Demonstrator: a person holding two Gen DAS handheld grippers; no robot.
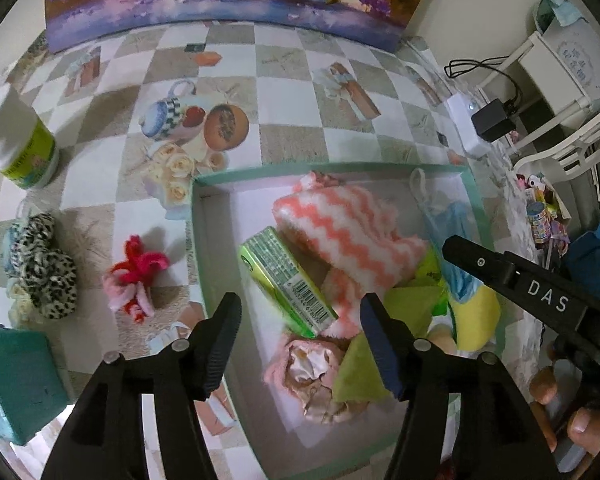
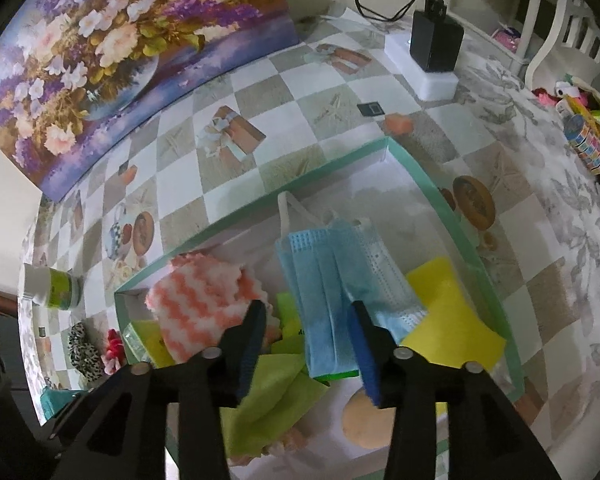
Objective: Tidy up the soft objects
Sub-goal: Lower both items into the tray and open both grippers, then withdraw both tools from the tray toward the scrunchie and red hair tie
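Grippers, left (image 1: 300,320) and right (image 2: 308,332), tilt steeply over box (image 1: 198,216).

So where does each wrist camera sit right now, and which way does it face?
Left wrist: on the left gripper, angled steeply down at the box and the scrunchies left of it; own open fingers, the right gripper and a hand show.
Right wrist: on the right gripper, angled steeply down over the face mask; only its own open fingers show.
Shared: box, zigzag cloth, face mask, floral painting.
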